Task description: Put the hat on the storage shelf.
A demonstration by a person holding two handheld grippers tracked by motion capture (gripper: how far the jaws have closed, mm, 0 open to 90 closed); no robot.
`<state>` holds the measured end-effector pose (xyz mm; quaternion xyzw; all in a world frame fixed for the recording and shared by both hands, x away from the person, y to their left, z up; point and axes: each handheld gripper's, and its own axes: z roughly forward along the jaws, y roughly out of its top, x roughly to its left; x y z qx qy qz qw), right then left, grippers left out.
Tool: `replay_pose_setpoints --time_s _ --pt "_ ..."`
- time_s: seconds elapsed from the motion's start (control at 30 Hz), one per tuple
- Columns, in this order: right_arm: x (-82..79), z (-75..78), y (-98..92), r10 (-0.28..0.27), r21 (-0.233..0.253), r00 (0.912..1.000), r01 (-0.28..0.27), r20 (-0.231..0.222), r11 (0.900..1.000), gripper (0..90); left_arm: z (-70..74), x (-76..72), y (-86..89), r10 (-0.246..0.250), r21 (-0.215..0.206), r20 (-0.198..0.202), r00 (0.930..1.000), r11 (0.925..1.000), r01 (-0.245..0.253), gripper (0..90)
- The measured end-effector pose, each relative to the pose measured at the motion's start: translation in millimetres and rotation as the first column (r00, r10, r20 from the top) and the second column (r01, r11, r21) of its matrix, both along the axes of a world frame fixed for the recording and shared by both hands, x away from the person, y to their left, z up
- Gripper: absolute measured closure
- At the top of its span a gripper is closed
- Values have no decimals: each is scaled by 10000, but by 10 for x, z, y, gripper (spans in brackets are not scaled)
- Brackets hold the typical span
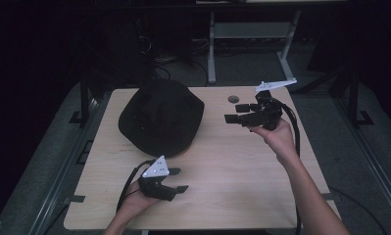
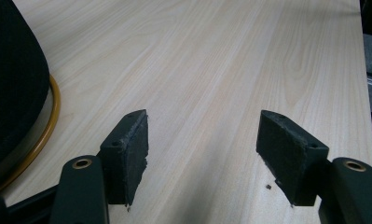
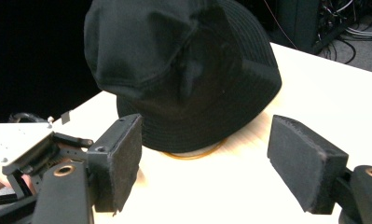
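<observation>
A black bucket hat (image 1: 161, 117) is seen resting on an orange-rimmed stand on the far left of the wooden table (image 1: 242, 166), while the left gripper (image 1: 178, 180), near, and the right gripper (image 1: 234, 113), far right, are held spread apart, grasping nothing.

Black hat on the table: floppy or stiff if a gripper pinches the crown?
Probably floppy: the hat is soft fabric with a dented, creased crown. Likely light, so a push may slide it. It sits over a yellowish ring, which might stay behind or shift when the hat lifts.
</observation>
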<state>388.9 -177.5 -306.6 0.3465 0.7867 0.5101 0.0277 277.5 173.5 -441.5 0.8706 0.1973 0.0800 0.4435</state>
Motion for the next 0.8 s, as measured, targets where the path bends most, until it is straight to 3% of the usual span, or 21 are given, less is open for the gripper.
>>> replay_pose_setpoints --time_s 0.8 --pt "-215 -363 -299 -154 238 9986 166 -514 9996 248 -5 -13 14 130 -35 1 9999 9999 -130 333"
